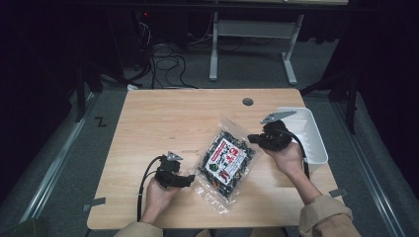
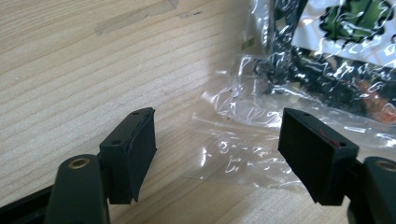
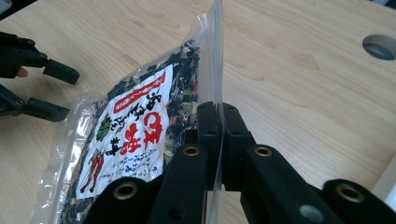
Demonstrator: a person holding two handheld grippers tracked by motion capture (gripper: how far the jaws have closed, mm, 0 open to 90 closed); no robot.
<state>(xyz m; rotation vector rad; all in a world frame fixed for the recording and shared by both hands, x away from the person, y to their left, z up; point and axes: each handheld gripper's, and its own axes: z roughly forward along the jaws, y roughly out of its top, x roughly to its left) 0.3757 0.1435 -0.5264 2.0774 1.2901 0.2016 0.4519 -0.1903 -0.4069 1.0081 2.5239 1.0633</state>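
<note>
A clear bag of dark dried food [image 1: 227, 158] with a red and white label lies in the middle of the wooden table [image 1: 163, 118]. My right gripper [image 1: 252, 138] is shut on the clear seam at the bag's right edge [image 3: 218, 112], and the seam stands up between the pressed jaws. The label [image 3: 130, 130] faces up beside them. My left gripper [image 1: 190, 178] rests open at the bag's near left corner. In the left gripper view its fingertips [image 2: 217, 121] stand wide apart over the table, with the bag's empty clear end [image 2: 243, 140] lying just ahead of them.
A white bin [image 1: 316, 143] sits at the table's right edge, just behind my right hand. A round cable hole [image 1: 247, 101] is at the far middle of the table. A strip of tape [image 2: 135, 16] is stuck to the wood. Table legs and cables lie on the floor beyond.
</note>
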